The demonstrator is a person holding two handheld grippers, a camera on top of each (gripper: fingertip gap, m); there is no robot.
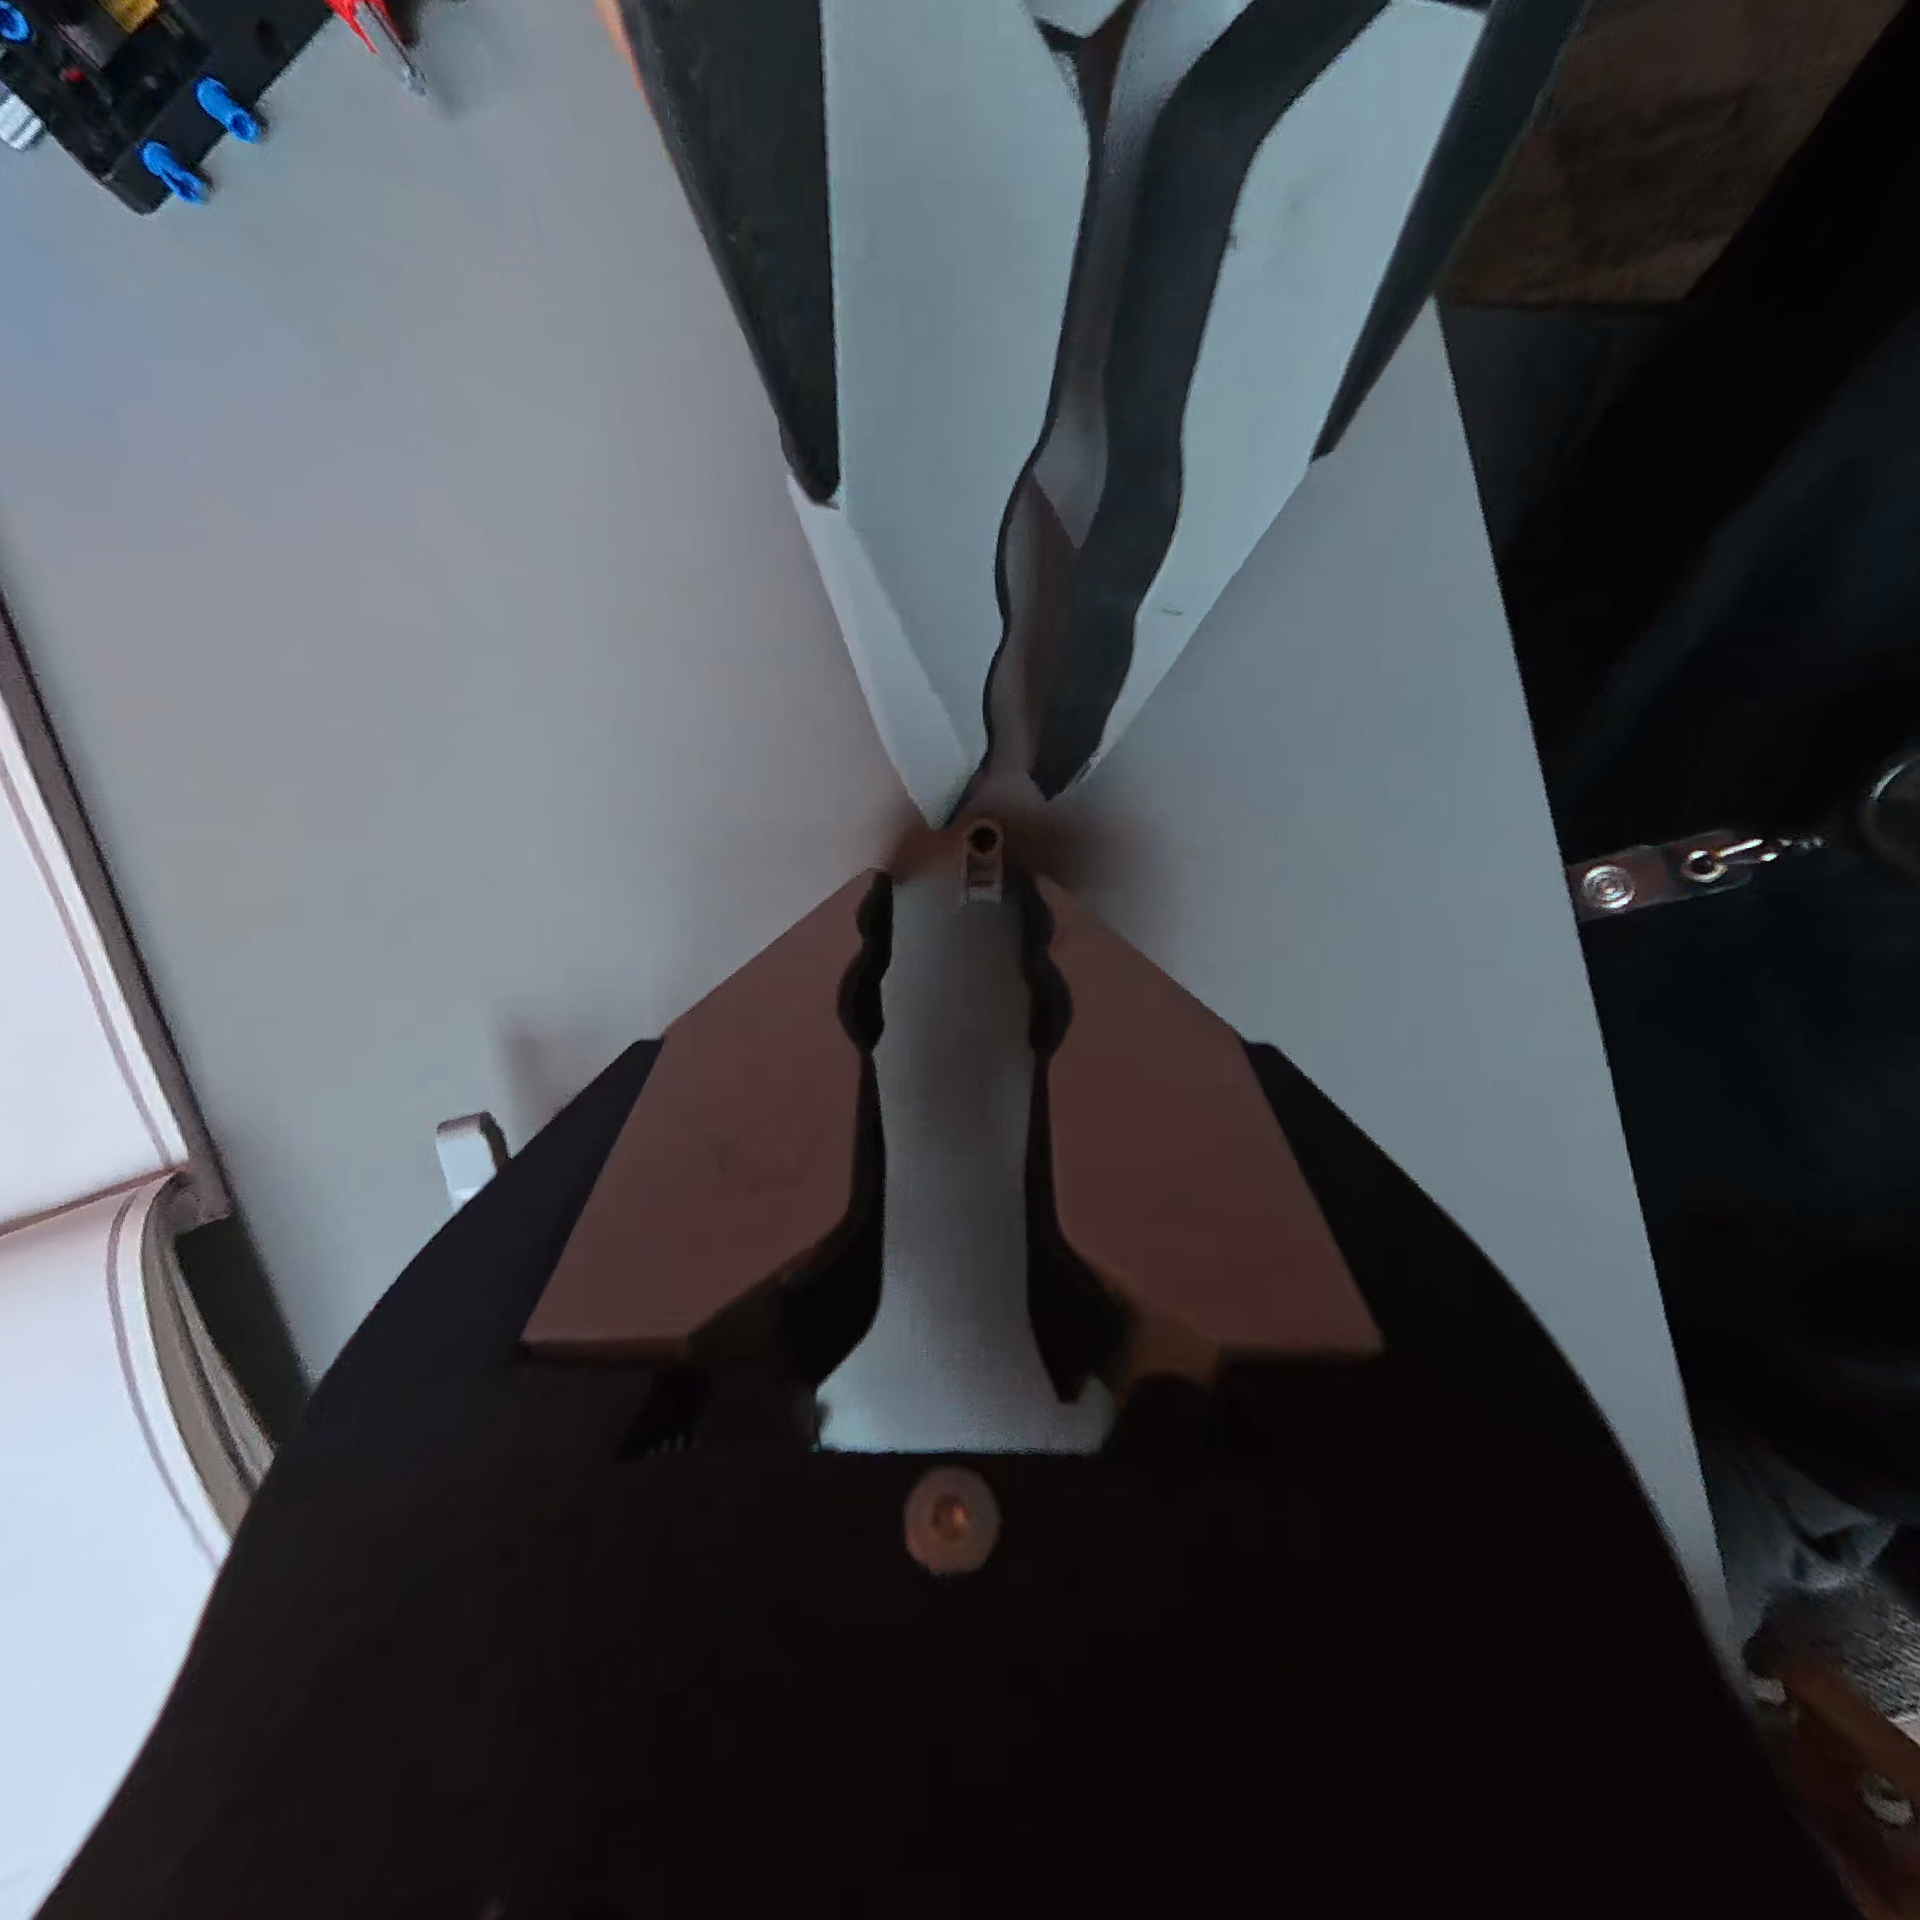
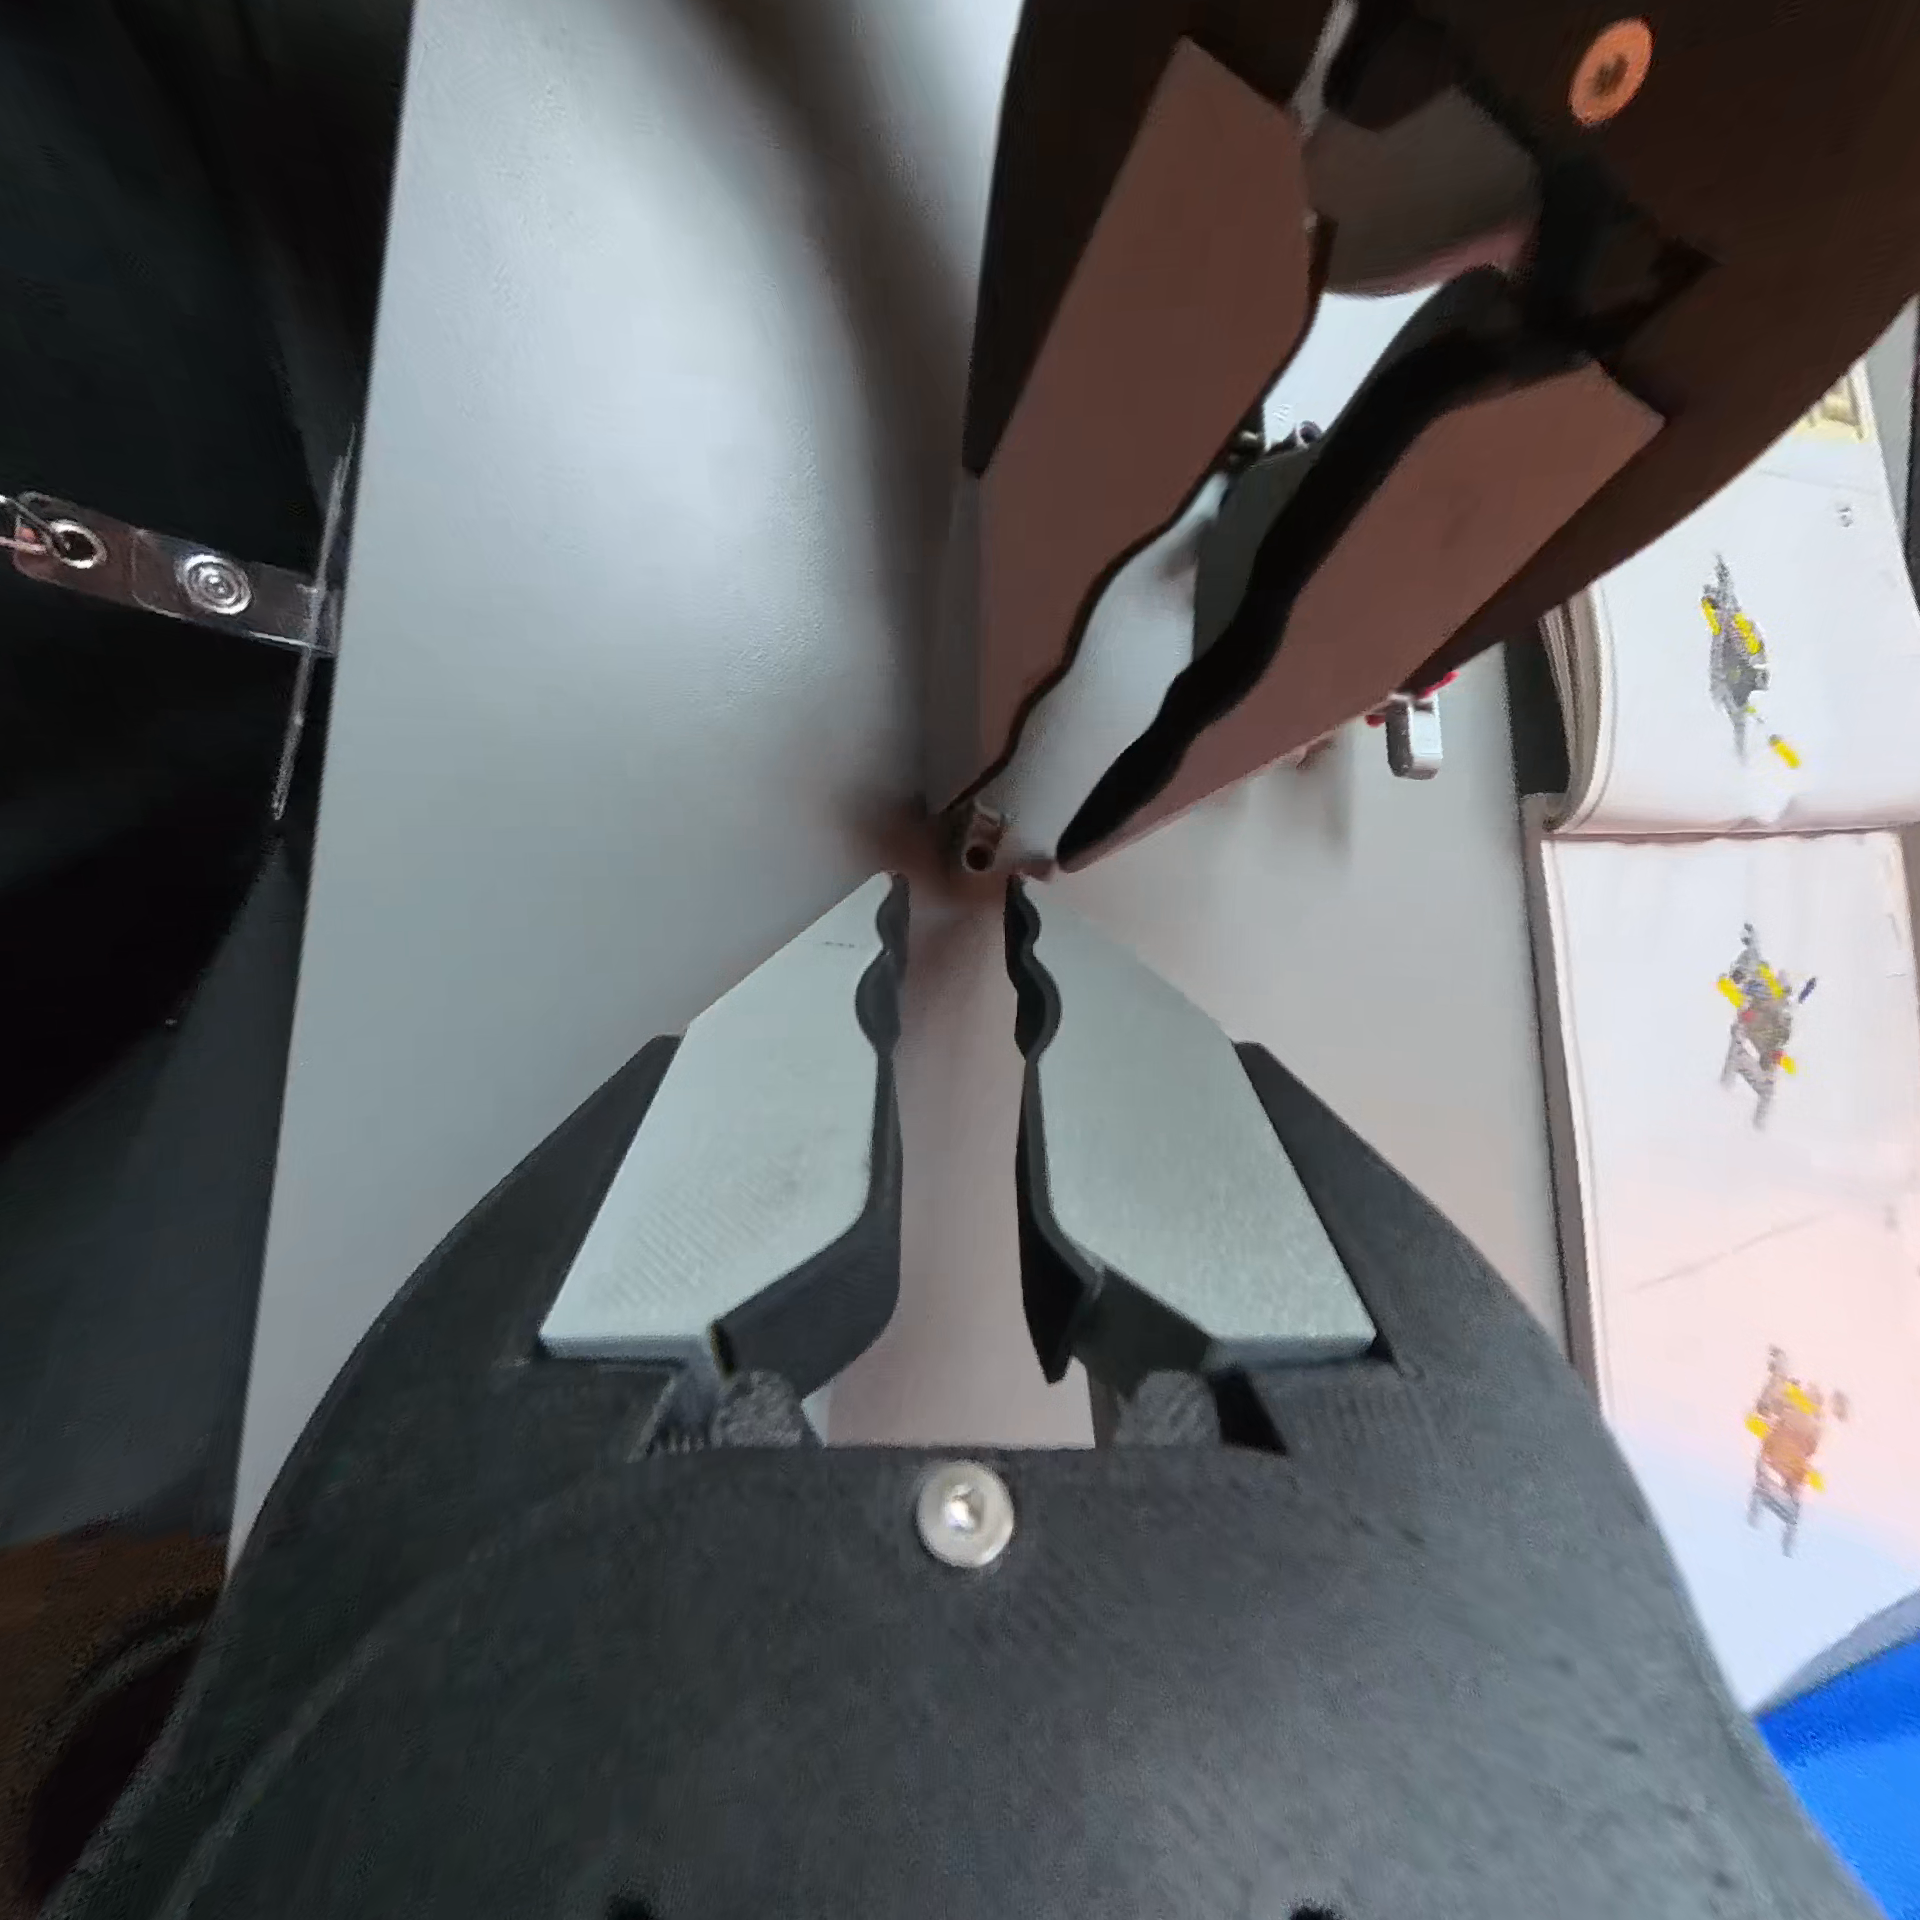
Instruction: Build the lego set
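A small grey Lego piece with a round hole lies on the white table. It sits between the tips of my left gripper, whose brown fingers stand apart around it without pinching it. My right gripper, with grey fingers, comes from the opposite side and its tips end just short of the piece. In the right wrist view my right gripper is narrowly open and empty. The piece lies just past its tips, between the left gripper's brown fingers.
A black Lego assembly with blue pins sits at the far left, with a red part beside it. Loose grey pieces lie on the table. An open instruction booklet lies alongside. A person in dark clothes with a badge clip is at the table edge. My left and right fingertips are right by each other.
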